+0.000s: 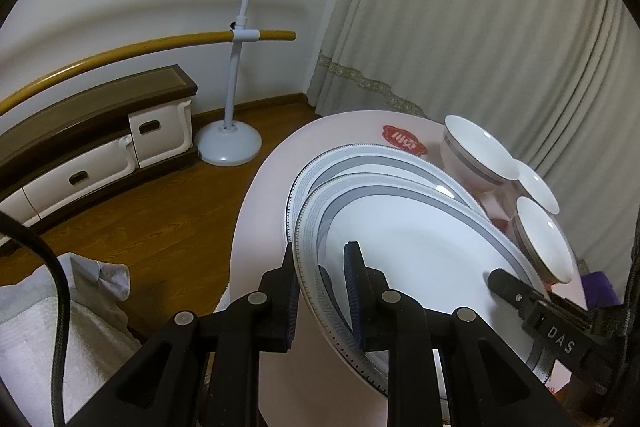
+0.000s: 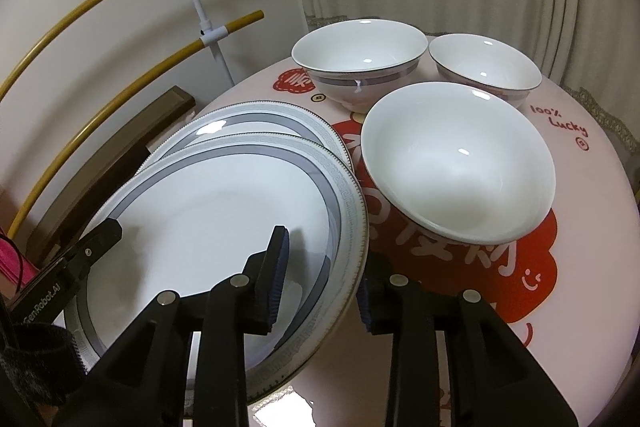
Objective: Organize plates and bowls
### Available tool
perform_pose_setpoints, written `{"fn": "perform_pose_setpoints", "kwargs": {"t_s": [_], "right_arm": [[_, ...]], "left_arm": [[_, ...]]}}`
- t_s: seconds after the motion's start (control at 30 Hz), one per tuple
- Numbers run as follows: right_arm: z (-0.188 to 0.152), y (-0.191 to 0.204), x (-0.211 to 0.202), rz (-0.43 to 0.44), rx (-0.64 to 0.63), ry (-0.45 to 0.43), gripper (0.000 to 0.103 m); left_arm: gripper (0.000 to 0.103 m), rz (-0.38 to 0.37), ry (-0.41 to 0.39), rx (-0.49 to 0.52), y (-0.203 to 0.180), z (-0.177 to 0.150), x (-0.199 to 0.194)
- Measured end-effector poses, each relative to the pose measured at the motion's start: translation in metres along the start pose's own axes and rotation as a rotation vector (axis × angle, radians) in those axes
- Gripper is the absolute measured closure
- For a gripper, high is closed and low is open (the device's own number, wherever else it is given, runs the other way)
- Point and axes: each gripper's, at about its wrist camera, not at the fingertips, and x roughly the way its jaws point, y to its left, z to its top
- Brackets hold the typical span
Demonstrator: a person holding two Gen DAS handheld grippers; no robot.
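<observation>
A white plate with a grey patterned rim (image 1: 420, 247) (image 2: 208, 219) is held at both sides over a second matching plate (image 1: 360, 157) (image 2: 248, 119) on the round table. My left gripper (image 1: 322, 267) straddles the top plate's left rim, jaws shut on it. My right gripper (image 2: 322, 255) straddles its right rim, one finger above and one below. Three white bowls stand to the right: the nearest (image 2: 460, 163) (image 1: 544, 239), a far left one (image 2: 360, 59) (image 1: 476, 151) and a far right one (image 2: 486, 67) (image 1: 536, 187).
The round table (image 2: 580, 195) has a pink cloth with red print. A low brown cabinet (image 1: 96, 143), a white stand with yellow bars (image 1: 236, 67) and wood floor lie to the left. A curtain (image 1: 480, 19) hangs behind.
</observation>
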Motion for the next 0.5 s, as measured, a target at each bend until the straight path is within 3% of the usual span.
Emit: {"fn": "perform_pose_setpoints", "kwargs": {"t_s": [0.5], "right_arm": [[-0.010,-0.018,0.001,0.076,0.081,0.000,0.061]], "left_arm": [[0.085,0.002,-0.002,0.003,0.001,0.000,-0.003]]}}
